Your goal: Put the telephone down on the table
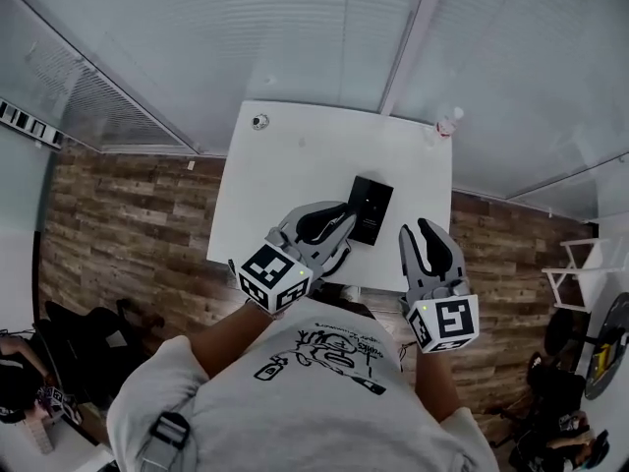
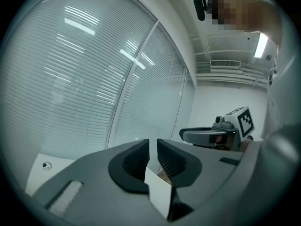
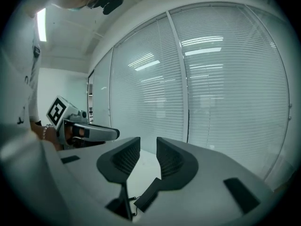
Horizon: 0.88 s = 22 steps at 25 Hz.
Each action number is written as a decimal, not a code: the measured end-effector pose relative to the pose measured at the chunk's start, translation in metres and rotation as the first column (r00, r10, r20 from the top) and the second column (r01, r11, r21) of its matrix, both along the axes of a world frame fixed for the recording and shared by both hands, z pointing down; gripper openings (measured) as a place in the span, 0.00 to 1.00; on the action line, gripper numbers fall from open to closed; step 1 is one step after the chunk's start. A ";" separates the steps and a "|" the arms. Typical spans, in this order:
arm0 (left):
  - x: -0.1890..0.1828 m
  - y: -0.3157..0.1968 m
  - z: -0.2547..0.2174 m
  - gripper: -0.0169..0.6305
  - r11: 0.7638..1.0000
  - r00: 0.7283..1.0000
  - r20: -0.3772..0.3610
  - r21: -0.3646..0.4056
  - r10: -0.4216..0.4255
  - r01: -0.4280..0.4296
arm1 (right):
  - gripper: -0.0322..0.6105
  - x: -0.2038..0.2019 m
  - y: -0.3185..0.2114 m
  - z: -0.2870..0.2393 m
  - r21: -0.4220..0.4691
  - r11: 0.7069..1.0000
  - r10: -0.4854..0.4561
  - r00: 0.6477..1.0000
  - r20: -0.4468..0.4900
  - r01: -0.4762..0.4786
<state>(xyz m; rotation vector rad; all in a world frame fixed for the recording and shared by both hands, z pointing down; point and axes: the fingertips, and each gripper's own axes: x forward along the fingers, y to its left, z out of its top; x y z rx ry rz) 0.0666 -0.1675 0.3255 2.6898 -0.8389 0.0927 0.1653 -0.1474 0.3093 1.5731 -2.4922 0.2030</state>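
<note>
Two grippers, both empty: we read the left gripper (image 1: 339, 219) with its fingers drawn together on nothing, and the right gripper (image 1: 421, 230) likewise, only a thin slit between the pads. The telephone (image 1: 371, 208) lies flat on the table (image 1: 295, 155), towards the table's near edge and right of its middle; the left gripper hangs over that near edge just beside it, the right one just off the table's near right corner, neither touching it. Going by that, we'd call the put-down done. If we need to regrip: it looks like a thin, stiff black slab, probably light, with a smooth and likely slippery face. Since it lies flat, we'd pinch across the two long edges, near mid-length so it doesn't swing. A bottle (image 1: 449, 121) stands at the table's far right corner, well apart.
</note>
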 end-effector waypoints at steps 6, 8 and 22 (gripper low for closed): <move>0.000 0.000 -0.023 0.10 0.999 1.000 -0.019 0.041 -0.018 0.018 | 0.21 -0.001 0.006 -0.023 0.045 0.999 -0.011 0.999 -0.031 0.012; 0.002 0.000 -0.028 0.10 0.999 0.999 -0.029 0.044 -0.017 0.019 | 0.21 -0.001 0.007 -0.028 0.052 0.999 -0.012 1.000 -0.027 0.014; 0.012 -0.005 -0.045 0.09 0.996 0.999 -0.050 0.084 -0.002 0.006 | 0.21 -0.006 0.005 -0.038 0.069 0.997 -0.036 0.998 -0.047 0.039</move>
